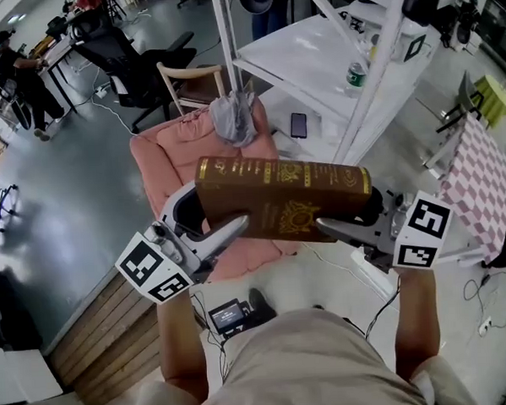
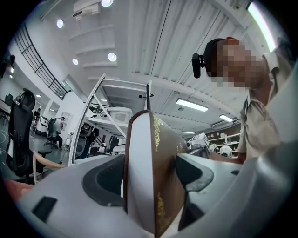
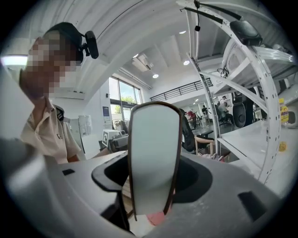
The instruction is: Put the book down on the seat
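Left tongs (image 1: 219,233) and right tongs (image 1: 343,228) are both clamped on the brown book (image 1: 282,194), one at each end. In the left gripper view the pads press on both covers near the spine end. In the right gripper view the jaws stand fairly wide because the white page block fills the gap between them. So I've got a firm two-handed hold, with the book lying roughly level across the middle of the head view and its gilt cover facing up.

Just beyond and below it is the pink seat (image 1: 168,155). The cushion shows under the book and at its upper left, and a grey cloth (image 1: 233,118) is draped over the backrest. The book looks clear of the cushion, in the air above it.

Further back, upper right, is the white table (image 1: 313,59) with a phone (image 1: 298,125).

I judge the carry done and the placing not. What's left is to lower the book onto the cushion, open both tongs and back away.
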Tool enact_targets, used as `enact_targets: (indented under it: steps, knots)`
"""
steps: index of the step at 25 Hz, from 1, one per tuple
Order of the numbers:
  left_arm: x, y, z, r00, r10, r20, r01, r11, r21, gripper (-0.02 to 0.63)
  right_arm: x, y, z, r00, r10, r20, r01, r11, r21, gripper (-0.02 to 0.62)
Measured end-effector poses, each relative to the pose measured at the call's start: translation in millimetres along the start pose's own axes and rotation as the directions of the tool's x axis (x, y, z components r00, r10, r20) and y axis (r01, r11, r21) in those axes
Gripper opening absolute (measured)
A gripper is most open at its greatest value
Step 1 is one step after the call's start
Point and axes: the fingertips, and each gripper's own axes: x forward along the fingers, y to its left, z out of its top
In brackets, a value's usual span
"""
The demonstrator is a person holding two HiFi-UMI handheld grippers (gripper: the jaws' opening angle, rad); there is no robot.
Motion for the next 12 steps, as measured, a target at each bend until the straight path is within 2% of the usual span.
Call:
enact_targets:
  steps: [7, 12]
  knots:
    - [4, 10, -1, 0.997, -0.073, 0.000, 0.073, 0.997, -0.005, 0.331, 4, -1, 0, 0.997, -0.073, 0.011, 0.073, 0.997, 0.003, 0.250]
    - [2, 18, 0, 0.995, -0.095, -0.002, 0.095, 0.995, -0.001, 0.331, 11, -1, 1, 0.995, -0.095, 0.018, 0.095, 0.995, 0.002, 0.250]
